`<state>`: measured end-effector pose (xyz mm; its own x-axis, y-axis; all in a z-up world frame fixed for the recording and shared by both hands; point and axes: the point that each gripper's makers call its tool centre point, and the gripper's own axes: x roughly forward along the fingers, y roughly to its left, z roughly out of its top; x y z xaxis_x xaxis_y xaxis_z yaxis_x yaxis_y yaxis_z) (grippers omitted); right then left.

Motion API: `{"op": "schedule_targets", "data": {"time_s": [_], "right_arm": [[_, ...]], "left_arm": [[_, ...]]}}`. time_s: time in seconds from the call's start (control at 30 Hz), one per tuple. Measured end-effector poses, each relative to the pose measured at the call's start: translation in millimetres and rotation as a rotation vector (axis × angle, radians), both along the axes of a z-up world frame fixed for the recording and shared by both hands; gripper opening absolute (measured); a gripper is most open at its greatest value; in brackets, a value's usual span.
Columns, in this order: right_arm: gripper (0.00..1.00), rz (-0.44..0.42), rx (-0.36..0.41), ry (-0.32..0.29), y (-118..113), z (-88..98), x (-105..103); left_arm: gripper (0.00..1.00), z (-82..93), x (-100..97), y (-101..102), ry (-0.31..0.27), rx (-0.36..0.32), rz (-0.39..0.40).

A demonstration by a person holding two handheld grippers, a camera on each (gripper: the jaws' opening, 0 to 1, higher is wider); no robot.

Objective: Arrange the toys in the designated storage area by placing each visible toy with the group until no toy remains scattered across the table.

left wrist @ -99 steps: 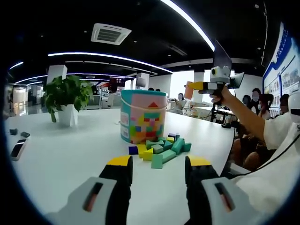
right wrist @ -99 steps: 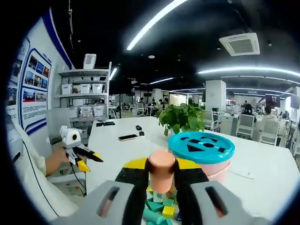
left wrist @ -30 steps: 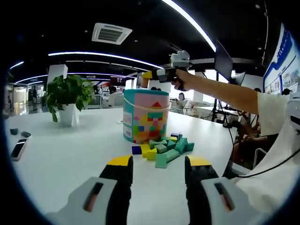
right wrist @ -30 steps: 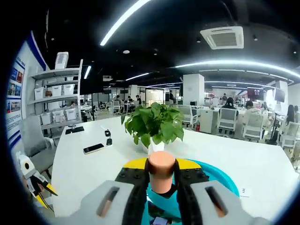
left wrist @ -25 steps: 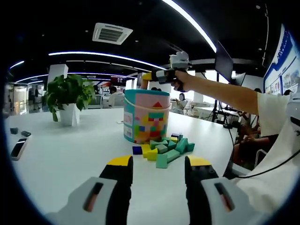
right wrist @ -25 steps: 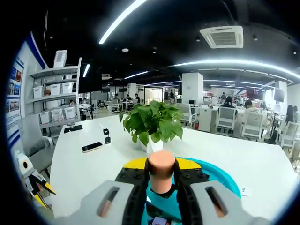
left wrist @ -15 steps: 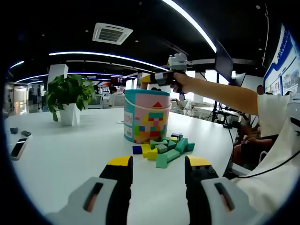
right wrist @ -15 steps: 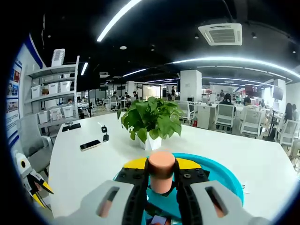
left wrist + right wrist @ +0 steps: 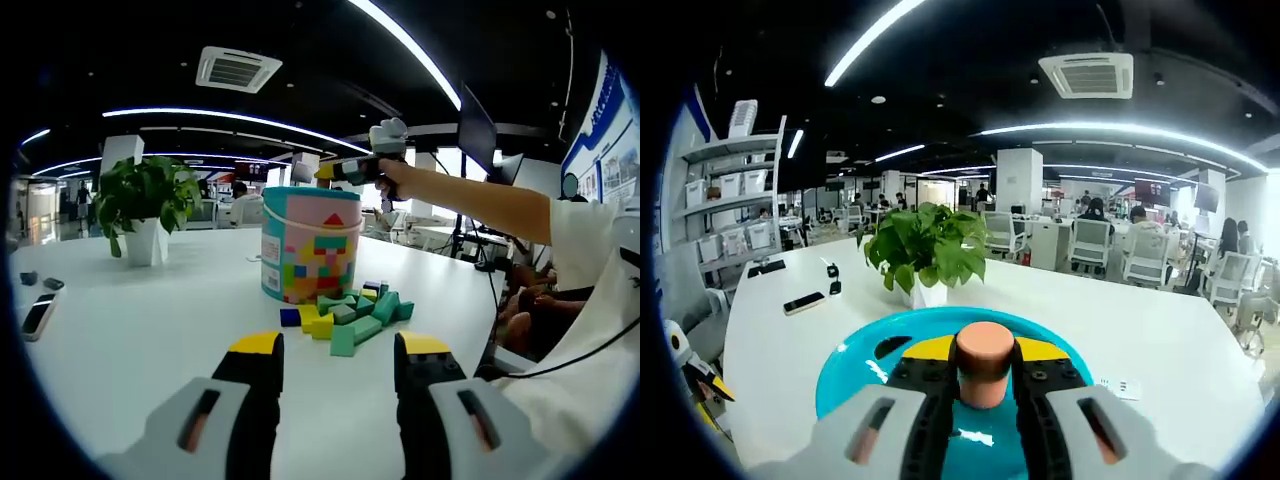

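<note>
A smooth peach cylinder block (image 9: 985, 360) is sitting clamped between the right gripper's (image 9: 985, 378) jaws, directly above the glossy teal lid (image 9: 855, 360) with its shape cut-outs. In the left gripper view, that lid is capping a tall printed bucket (image 9: 310, 245), and the right gripper is hovering over its top rim. Angular green, yellow and blue blocks (image 9: 345, 315) are lying heaped against the bucket's base. The left gripper (image 9: 338, 375) is waiting with jaws spread and empty over bare white table (image 9: 130, 320). A leafy potted plant (image 9: 145, 210) is standing well apart.
</note>
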<state>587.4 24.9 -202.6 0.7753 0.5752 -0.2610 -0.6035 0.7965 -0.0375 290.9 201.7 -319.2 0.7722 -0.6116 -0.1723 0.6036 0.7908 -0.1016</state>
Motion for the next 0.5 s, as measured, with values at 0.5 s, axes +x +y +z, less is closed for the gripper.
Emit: {"op": "schedule_targets", "data": {"time_s": [0.5], "right_arm": [[0.25,0.014,0.019,0.004,0,-12.9,0]], "left_arm": [[0.45,-2.0,1.0,-2,0.006,0.005,-0.003]]}}
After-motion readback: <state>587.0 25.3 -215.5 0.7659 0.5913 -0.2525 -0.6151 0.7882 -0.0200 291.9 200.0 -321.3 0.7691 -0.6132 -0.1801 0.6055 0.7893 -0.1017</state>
